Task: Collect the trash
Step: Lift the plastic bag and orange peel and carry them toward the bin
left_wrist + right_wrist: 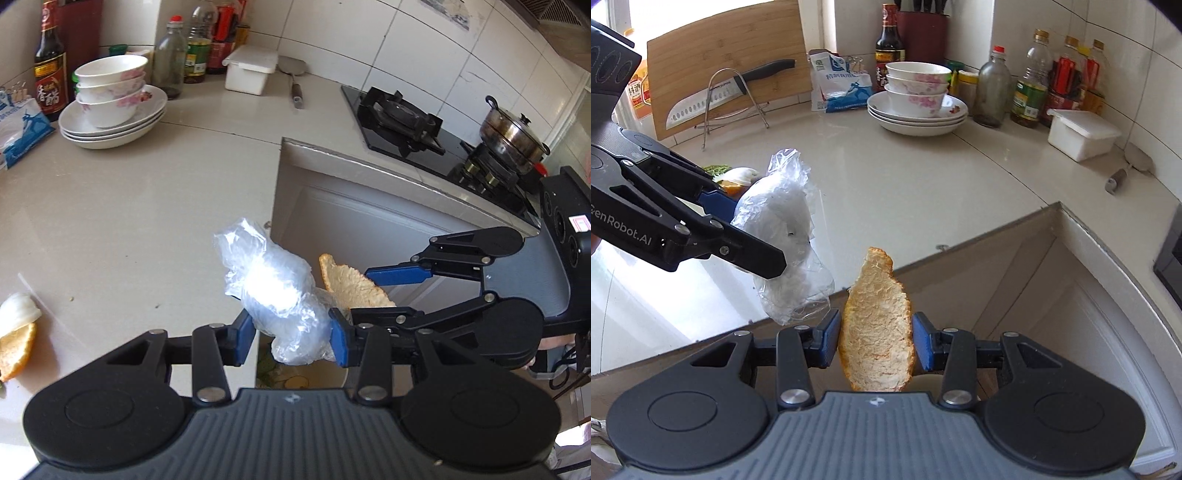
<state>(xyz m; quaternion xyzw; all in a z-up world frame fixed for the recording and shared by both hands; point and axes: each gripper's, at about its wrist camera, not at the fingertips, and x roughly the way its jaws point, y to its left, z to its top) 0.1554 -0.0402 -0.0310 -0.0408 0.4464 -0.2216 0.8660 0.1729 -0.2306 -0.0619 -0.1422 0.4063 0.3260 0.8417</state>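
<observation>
My left gripper (pixel 291 341) is shut on a crumpled clear plastic bag (pixel 273 288) and holds it past the counter's edge, above a bin (pixel 295 376) seen just below. The bag also shows in the right wrist view (pixel 786 236), with the left gripper (pixel 753 236) around it. My right gripper (pixel 875 341) is shut on a piece of orange peel (pixel 877 332), pith side facing the camera, held off the counter beside the bag. The peel (pixel 351 284) and right gripper (pixel 373 291) show in the left wrist view. More peel and onion scraps (pixel 16 328) lie on the counter at left.
Stacked bowls on plates (pixel 110 107), sauce bottles (pixel 50 62), a white box (pixel 251 68) and a spatula (pixel 293 79) stand at the counter's back. A gas stove (pixel 424 129) with a steel pot (pixel 513 136) is at right. A knife on a rack (pixel 727 96) leans on a cutting board.
</observation>
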